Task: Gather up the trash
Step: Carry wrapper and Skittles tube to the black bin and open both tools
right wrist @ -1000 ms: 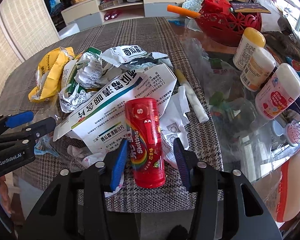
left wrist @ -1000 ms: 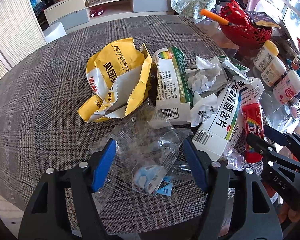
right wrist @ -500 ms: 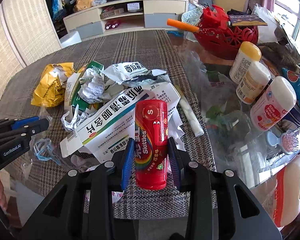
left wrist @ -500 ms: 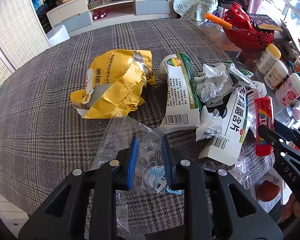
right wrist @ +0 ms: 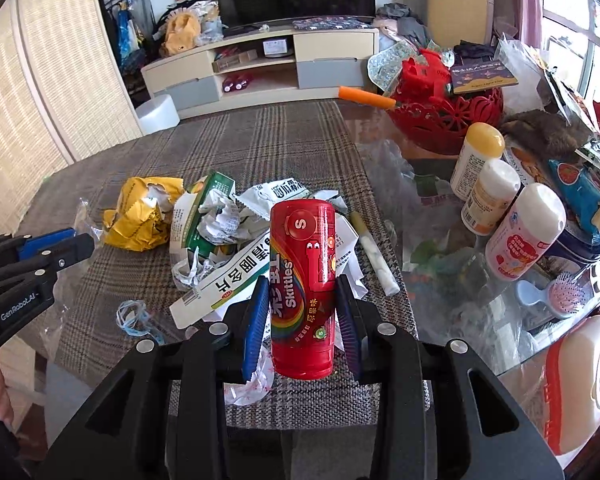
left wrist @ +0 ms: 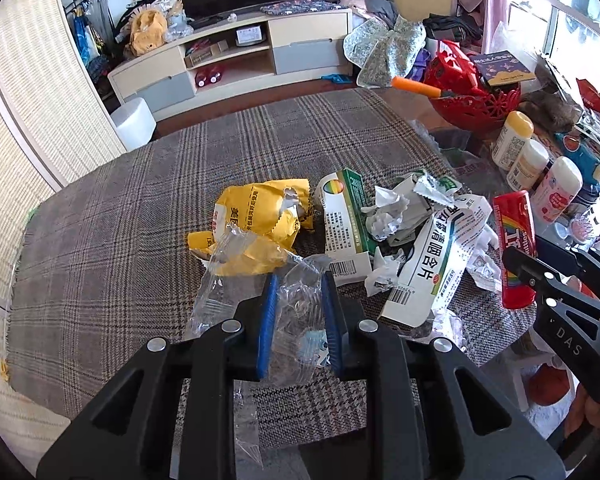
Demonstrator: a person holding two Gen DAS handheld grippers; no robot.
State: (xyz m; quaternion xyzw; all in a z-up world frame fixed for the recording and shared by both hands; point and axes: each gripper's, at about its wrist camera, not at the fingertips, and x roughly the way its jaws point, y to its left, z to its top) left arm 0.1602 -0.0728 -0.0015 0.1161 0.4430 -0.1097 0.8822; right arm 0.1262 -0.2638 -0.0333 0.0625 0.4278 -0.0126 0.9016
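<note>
Status: left gripper [left wrist: 298, 322] has its jaws nearly closed, blue pads clamped on a clear wrapper [left wrist: 296, 312]. Wrapper is bunched between the pads and off the cloth, a loose flap sticking out to the left and another hanging down near the gripper body. Something pale blue shows inside it, can't tell what.

Right gripper [right wrist: 302, 320] has its jaws part open, pads pressed on both sides of a red tube [right wrist: 302, 292], lower half gripped, cap end pointing far. Tube reads "Skittles". It sits above the pile, clear of the table. In the left view the same tube [left wrist: 514, 248] shows at the right edge with the right gripper's fingers [left wrist: 540, 276] across it.

Rest of the trash stays on the plaid cloth [left wrist: 140, 220]:
- yellow bag [left wrist: 256, 232], torn, left of the pile
- green-white box [left wrist: 346, 224] just right of it, barcode end near
- crumpled paper [left wrist: 388, 216] touching the box's right side
- flattened white carton [left wrist: 436, 260] lying under the paper's near edge
- white stick [right wrist: 374, 254] to the right of the pile, at the cloth's edge

Right of the cloth, on bare glass: three bottles [right wrist: 496, 200] in a row, red basket [right wrist: 448, 112] far behind them. Blue loop [right wrist: 134, 316] lies flat on the cloth near left in the right view.
</note>
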